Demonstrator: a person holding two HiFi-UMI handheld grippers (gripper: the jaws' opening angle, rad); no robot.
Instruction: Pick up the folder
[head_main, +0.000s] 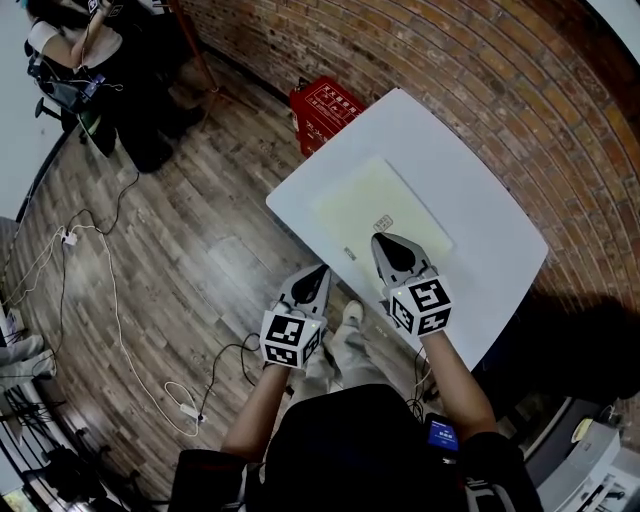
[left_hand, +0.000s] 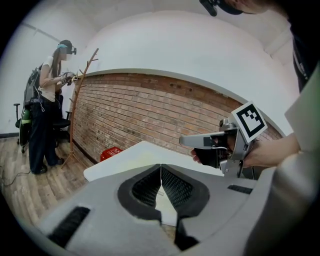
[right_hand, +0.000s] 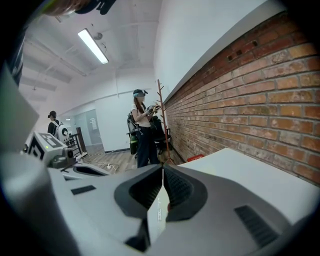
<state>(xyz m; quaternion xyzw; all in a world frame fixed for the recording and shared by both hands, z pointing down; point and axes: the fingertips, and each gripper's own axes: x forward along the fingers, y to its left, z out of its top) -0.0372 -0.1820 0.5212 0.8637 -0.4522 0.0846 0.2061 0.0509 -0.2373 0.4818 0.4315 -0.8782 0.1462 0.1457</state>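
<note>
— On the white counter (head_main: 500, 250), head view: the pale yellow folder (head_main: 375, 210) lies flat, square to the top, near edge a little inside the counter's near edge. Nothing else on it.
— Claws?
— Right claw (head_main: 383, 240) sits over the folder's near edge. Left claw (head_main: 321, 270) is at the counter's near rim, just beside the folder's corner, not on it. A red crate (head_main: 325, 110) stands on the floor by the brick wall, out of the way.
— Left gripper view?
— Left claw (left_hand: 161, 172) clenched, pads meeting, nothing between. Counter rim (left_hand: 107, 167) ahead and slightly below. The other claw (left_hand: 183, 141) hangs above the top, also clenched.
— Right gripper view?
— Right claw (right_hand: 162, 177) clenched, empty. A pale strip shows below the pads; can't tell if that's the folder. Bare counter (right_hand: 240, 170) runs off to the right along the wall.
— Risks?
— Main one: both claws are closed and the folder is thin and flat with no overhang. Go in like that and the tips just shove it; on that smooth top it'll skate toward the wall. Second: left claw is level with the rim, so it could knock the counter edge instead of getting under the corner. Third: pinching one cover only lets the folder flop open.
</note>
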